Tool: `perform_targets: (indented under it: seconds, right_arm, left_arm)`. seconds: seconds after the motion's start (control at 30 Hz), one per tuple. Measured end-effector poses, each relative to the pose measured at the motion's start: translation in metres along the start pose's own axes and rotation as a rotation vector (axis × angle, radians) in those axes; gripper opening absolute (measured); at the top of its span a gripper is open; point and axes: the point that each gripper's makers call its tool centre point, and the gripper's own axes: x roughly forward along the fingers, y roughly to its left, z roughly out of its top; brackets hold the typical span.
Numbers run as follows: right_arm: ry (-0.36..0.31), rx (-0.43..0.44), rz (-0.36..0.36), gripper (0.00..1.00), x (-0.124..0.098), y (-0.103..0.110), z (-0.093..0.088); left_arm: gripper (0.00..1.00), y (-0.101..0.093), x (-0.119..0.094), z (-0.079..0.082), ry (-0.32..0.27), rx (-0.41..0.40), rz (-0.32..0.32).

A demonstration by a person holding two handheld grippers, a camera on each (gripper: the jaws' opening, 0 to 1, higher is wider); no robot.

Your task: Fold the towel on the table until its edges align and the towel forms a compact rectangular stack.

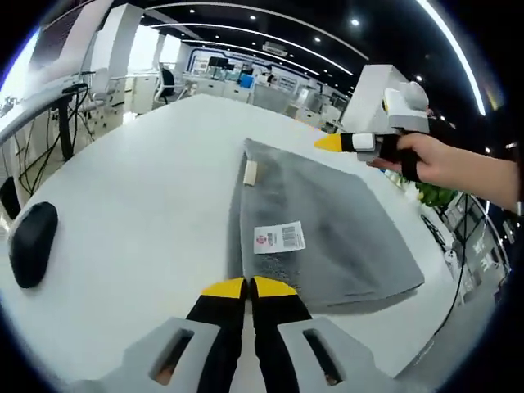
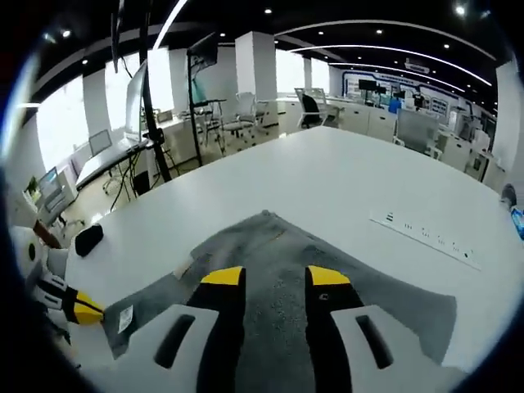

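A grey towel lies folded on the white table, with a white barcode label and a small tan tag on top. My left gripper is shut, its yellow tips together at the towel's near edge; nothing shows between them. In the right gripper view it comes in from the left, just off the towel's labelled corner. My right gripper hovers open over the towel. A hand holds that right gripper above the towel's far edge.
A black mouse lies on the table left of the towel. A flush socket strip runs across the tabletop beyond the towel. Office desks and chairs stand behind the table.
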Motion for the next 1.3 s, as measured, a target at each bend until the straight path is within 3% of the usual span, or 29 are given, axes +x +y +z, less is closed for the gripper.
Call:
perform_targets:
  seconds: [0.37, 1.03, 1.2, 1.23, 1.3]
  right_arm:
    - [-0.021, 0.061, -0.049, 0.28, -0.023, -0.040, 0.000]
    - [-0.013, 0.116, -0.085, 0.31, -0.047, -0.091, -0.014]
    - [-0.007, 0.129, -0.099, 0.31, -0.052, -0.105, -0.019]
    - [-0.007, 0.129, -0.099, 0.31, -0.053, -0.108, -0.020]
    - [-0.008, 0.133, -0.102, 0.32, -0.055, -0.113, -0.022]
  left_arm:
    - [0.03, 0.000, 0.000, 0.000, -0.001, 0.007, 0.009]
    - [0.04, -0.002, -0.004, -0.004, 0.076, 0.041, 0.058]
    - [0.18, -0.012, -0.009, 0.014, 0.027, 0.056, 0.066]
    - [0.21, -0.018, -0.007, 0.023, -0.016, 0.046, 0.040]
    - [0.26, -0.022, -0.008, 0.029, -0.046, 0.045, 0.030]
